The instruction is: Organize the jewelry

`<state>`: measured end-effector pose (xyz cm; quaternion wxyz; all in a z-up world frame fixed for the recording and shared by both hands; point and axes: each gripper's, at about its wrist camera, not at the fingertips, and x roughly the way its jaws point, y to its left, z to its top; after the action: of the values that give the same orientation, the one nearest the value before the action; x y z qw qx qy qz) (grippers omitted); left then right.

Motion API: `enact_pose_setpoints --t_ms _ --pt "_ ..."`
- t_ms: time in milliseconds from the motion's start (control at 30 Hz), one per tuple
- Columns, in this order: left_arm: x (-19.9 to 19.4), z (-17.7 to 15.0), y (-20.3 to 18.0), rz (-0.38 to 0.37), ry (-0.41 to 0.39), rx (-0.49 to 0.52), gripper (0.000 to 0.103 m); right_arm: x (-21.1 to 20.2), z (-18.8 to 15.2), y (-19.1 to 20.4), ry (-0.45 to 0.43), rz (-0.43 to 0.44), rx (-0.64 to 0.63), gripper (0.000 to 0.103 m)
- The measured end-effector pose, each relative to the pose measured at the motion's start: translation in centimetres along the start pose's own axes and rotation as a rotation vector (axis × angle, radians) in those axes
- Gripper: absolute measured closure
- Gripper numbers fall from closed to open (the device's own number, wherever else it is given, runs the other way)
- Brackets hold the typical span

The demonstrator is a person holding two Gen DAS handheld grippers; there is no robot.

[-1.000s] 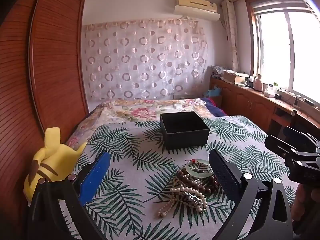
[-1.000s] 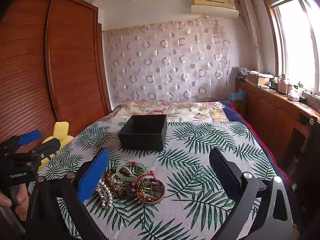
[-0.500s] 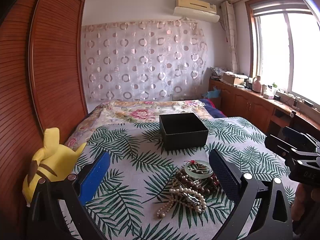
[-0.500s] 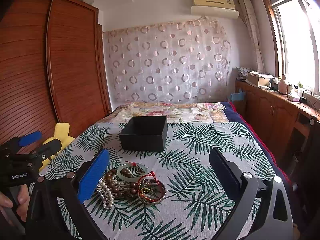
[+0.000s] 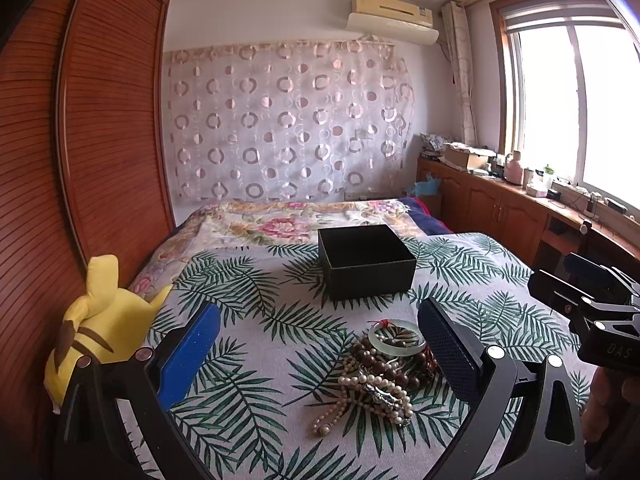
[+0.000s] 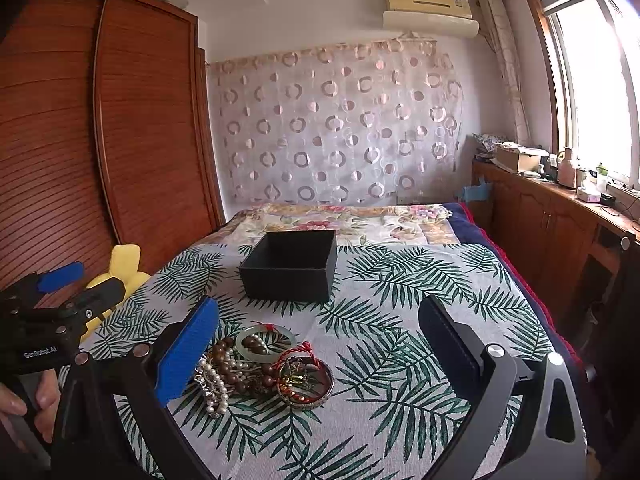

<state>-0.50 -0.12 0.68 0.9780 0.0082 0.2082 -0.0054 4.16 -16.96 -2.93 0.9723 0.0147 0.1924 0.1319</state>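
A heap of jewelry lies on the leaf-print bedspread: a pale green bangle (image 5: 396,340) (image 6: 265,344), brown wooden beads (image 5: 384,364) (image 6: 228,364), a pearl string (image 5: 372,398) (image 6: 214,386) and a metal bangle with red cord (image 6: 306,380). Behind it stands an open black box (image 5: 366,266) (image 6: 290,266), with nothing visible inside. My left gripper (image 5: 318,344) is open, hovering just short of the heap. My right gripper (image 6: 320,340) is open too, above the heap's right side. Each gripper shows at the edge of the other's view, held by a hand.
A yellow plush toy (image 5: 94,328) (image 6: 120,268) leans at the bed's left edge against a wooden wardrobe (image 5: 100,140). A floral quilt (image 5: 288,224) covers the far end. A wooden counter (image 5: 520,204) with clutter runs under the window on the right.
Both views have shifted only slightly; the left wrist camera has tilted down a little, so the room sits higher in frame. The jewelry and box have not moved. Both grippers stay open.
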Motion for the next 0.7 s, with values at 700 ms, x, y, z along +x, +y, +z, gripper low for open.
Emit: enact_pose_setpoints --t_ms 700 --pt "-0.06 0.03 0.07 -0.001 -0.002 -0.001 0.008 -0.17 0.15 0.07 -0.002 0.0 0.0 0.002"
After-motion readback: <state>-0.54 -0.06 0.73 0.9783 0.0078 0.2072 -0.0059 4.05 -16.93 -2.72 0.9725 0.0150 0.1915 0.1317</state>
